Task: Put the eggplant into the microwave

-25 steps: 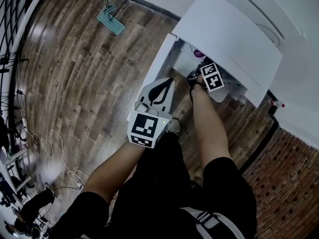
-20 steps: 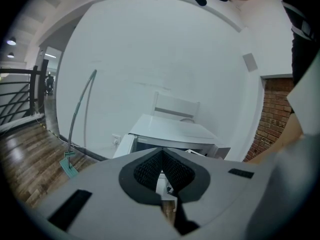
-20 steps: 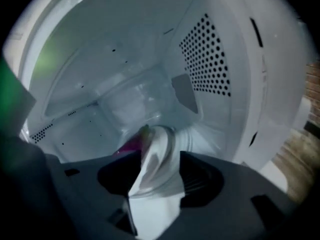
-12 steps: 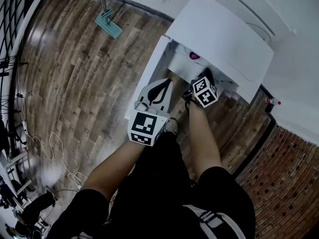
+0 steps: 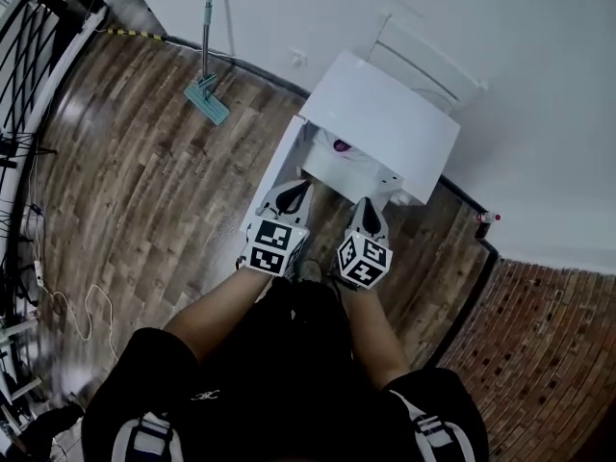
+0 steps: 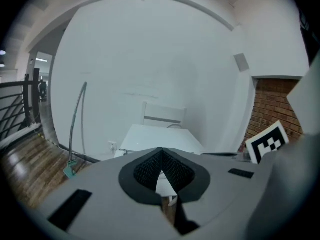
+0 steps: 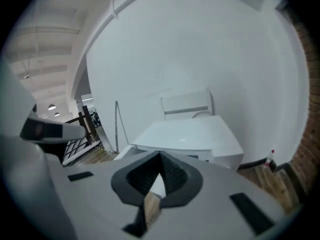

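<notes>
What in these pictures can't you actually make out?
- Eggplant: head view, just a tiny purple spot under the microwave top; shape unclear.
- Microwave inside: gripper views, mostly blocked by the left gripper and right gripper themselves.
- Small red-tipped object by the wall: head view, too small to identify.

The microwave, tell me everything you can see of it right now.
The microwave is a plain white box with a flat, smooth top, seen from above. It stands on the wood plank floor, with its back close to the white wall. Its door looks swung open toward the left of the head view, leaving the cavity exposed. A bit of something purple, likely the eggplant, shows inside. Controls and markings are too small to tell.
</notes>
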A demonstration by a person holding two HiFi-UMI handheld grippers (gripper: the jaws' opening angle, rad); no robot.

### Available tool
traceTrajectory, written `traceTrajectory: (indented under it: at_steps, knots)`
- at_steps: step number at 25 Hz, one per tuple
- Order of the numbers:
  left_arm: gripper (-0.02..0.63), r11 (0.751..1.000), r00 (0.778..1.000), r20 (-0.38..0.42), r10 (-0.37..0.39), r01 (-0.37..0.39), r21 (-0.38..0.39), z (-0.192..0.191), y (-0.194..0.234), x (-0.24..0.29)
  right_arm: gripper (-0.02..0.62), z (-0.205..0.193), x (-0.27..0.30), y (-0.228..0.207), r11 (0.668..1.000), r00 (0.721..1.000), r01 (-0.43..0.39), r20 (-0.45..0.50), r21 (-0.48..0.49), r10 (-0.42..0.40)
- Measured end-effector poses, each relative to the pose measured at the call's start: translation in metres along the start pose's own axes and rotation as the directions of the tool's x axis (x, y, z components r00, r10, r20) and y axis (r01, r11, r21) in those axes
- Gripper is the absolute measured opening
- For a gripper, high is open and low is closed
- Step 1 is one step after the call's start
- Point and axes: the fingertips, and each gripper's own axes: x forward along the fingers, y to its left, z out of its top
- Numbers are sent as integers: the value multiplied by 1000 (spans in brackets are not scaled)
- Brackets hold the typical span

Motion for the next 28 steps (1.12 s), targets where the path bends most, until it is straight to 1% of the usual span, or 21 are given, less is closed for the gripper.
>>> traceTrajectory:
  at_steps: [2, 3, 8, 12, 15, 17, 24, 28]
  knots:
    - [0, 998, 1000, -7, -7, 8, 56, 13, -8, -14, 12, 24, -26, 13, 999, 1000, -18, 25, -29, 19]
    - [0, 997, 1000, -1, -10, 10, 70, 21, -13, -22, 12, 36, -38, 18, 999, 999, -26, 39, -39, 27]
    - [0, 996, 998, 62, -28, 22, 91, 70, -35, -46, 12, 98, -77, 25, 999, 989, -18, 148, -33, 23]
    - [0, 994, 995, 95, -26, 16, 105, 91, -42, -57, 12, 128, -101, 31, 999, 975, -30, 218, -38, 38]
    - [0, 995, 992, 124, -32, 20, 99, 104, -44, -67, 12, 137, -113, 36, 998, 968, -31, 248, -49, 42]
    - [0, 994, 990, 133, -43, 28, 108, 107, -47, -71, 12, 139, -119, 39, 998, 965, -30, 259, -50, 42]
    - [0, 991, 989, 124, -78, 62, 122, 106, -56, -78, 12, 140, -129, 48, 999, 962, -32, 271, -44, 43]
    - [0, 988, 985, 140, -97, 79, 129, 109, -62, -82, 12, 141, -135, 51, 998, 958, -30, 284, -51, 44]
